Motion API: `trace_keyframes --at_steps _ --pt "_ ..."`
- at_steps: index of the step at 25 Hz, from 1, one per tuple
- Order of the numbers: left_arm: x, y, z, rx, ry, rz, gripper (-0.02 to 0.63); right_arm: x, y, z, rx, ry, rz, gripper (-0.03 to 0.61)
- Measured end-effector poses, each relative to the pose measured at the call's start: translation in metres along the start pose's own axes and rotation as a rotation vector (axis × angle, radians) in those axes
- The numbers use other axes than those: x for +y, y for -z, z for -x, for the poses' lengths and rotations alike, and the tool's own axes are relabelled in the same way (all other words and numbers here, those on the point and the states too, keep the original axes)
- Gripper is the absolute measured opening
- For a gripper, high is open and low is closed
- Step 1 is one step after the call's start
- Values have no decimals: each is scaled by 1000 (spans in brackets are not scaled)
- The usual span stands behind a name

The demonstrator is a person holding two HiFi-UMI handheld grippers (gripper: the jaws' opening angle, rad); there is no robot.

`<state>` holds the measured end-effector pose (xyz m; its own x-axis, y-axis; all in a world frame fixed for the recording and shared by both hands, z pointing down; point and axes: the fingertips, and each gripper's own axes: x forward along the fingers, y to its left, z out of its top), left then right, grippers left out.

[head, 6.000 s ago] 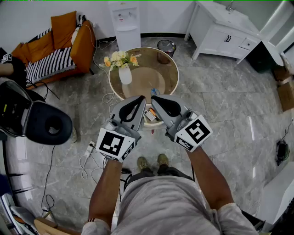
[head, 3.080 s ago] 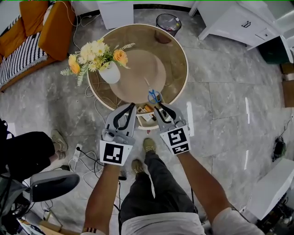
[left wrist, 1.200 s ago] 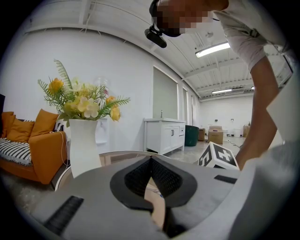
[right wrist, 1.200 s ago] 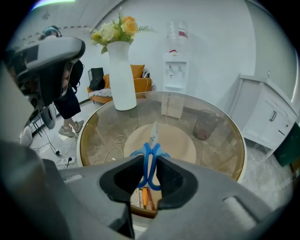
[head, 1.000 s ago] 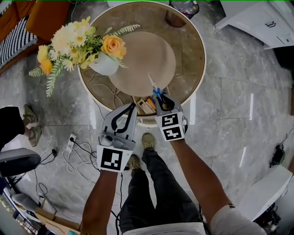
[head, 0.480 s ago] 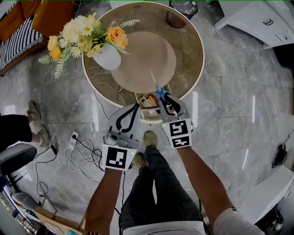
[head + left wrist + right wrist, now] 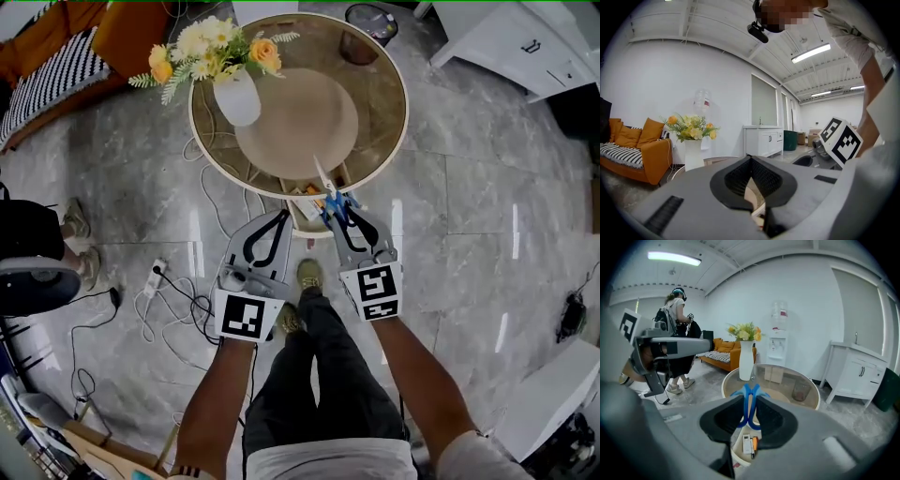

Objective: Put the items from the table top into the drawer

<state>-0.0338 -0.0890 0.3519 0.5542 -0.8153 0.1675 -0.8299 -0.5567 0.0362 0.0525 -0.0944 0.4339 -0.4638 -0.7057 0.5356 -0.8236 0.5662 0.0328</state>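
Right hand-held gripper clamps the blue scissors by the handles over the open drawer, positioned for deposit; left hand-held gripper closed, empty

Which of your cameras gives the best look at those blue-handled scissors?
The right gripper view: the blue-handled metal scissors sit close up, their handles pinched between the right claw's pads. The head view shows them small from above, blade pointing at the round glass table. The left gripper view does not show them.
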Motion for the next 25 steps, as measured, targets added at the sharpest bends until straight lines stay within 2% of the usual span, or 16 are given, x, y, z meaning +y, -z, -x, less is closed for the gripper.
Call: trace_keyframes --at_steps 5,12,19,25 --pt "-20 -11 35 -19 16 -5 0 27 -2 41 -17 4 13 83" --pt "-37 -7 64 -10 22 36 0 50 18 81 5 5 20 83" --pt "-47 13 64 6 16 29 0 51 53 91 34 -26 64 83" --pt "-59 51 53 13 -2 34 0 47 99 77 52 -65 100 83"
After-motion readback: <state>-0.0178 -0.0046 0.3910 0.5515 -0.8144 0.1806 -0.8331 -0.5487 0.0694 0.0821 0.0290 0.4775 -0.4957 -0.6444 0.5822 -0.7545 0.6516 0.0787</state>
